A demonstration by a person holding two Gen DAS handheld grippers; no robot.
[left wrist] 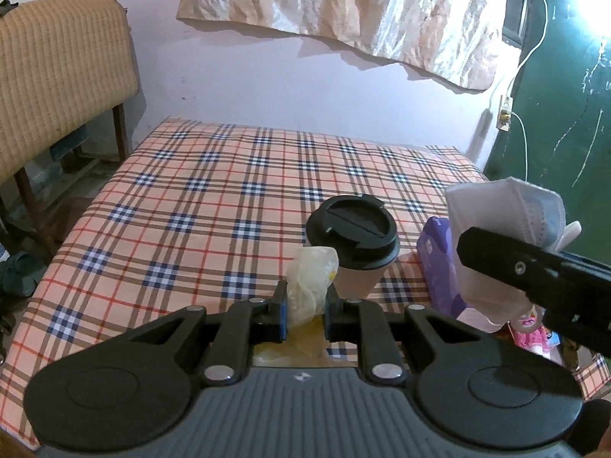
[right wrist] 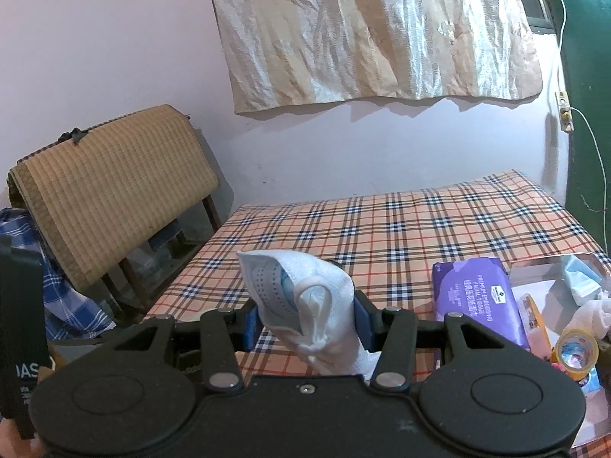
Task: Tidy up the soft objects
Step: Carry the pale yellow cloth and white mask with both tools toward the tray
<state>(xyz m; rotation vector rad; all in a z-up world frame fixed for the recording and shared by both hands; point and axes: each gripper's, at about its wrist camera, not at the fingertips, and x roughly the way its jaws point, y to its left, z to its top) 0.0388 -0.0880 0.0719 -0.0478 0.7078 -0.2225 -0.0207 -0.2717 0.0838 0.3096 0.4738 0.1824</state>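
Right wrist | tray (right wrist: pixel 542 267): tissues (right wrist: pixel 590 311) | cup (left wrist: pixel 353 252): lidded

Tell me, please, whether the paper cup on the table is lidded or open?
Lidded: a black lid sits on the paper cup, standing upright.

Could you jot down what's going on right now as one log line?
left gripper: shut on crumpled translucent glove | right gripper: shut on white mask bundle | both above plaid table

Both tongs (left wrist: pixel 304 311) (right wrist: pixel 304 318) clamped, loaded
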